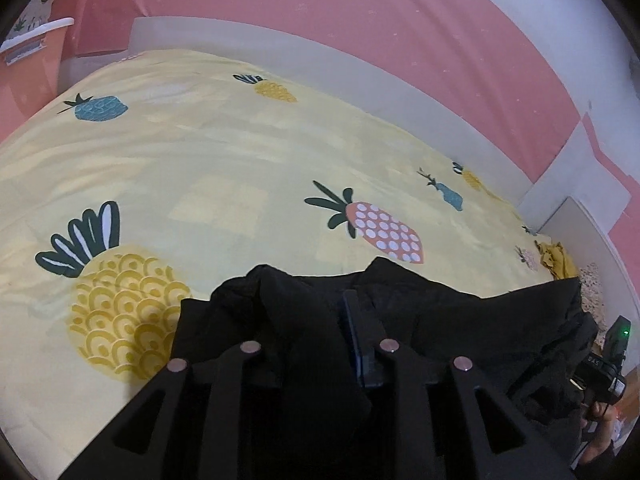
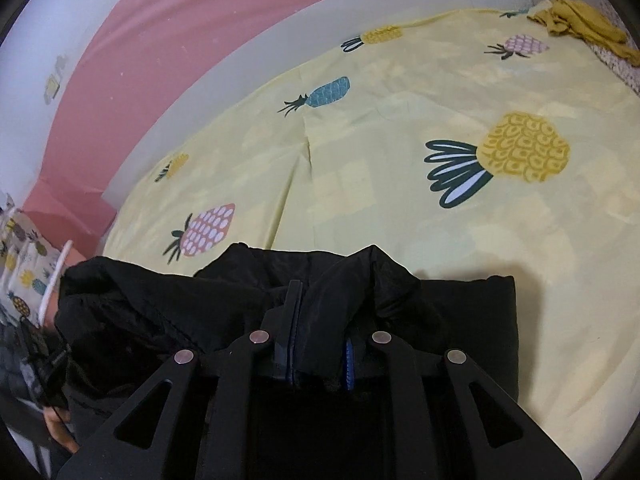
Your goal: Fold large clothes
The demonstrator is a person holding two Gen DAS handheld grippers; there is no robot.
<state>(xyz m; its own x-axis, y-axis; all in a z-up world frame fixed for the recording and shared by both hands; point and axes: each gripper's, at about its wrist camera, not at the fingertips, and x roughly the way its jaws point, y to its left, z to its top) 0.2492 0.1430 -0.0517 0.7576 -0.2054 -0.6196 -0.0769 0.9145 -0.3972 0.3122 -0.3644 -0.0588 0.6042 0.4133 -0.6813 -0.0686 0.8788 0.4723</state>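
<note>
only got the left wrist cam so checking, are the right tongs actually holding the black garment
Observer: Yes, the right tongs are shut on a raised fold of the black garment.
Operator: is that side lifted off the bed
Observer: Its outer edge lies flat on the yellow sheet; only the pinched fold stands up.
Operator: anything ahead of it
Observer: A long crease runs through the sheet just beyond that fold.

Bed [image 1: 248,152] covered by pale yellow sheet [image 2: 400,216] with pineapple print. Black garment [image 1: 440,320] lies on it at 6 o'clock. Crumpled mustard cloth [image 2: 576,20] at 1 o'clock in right wrist view.
</note>
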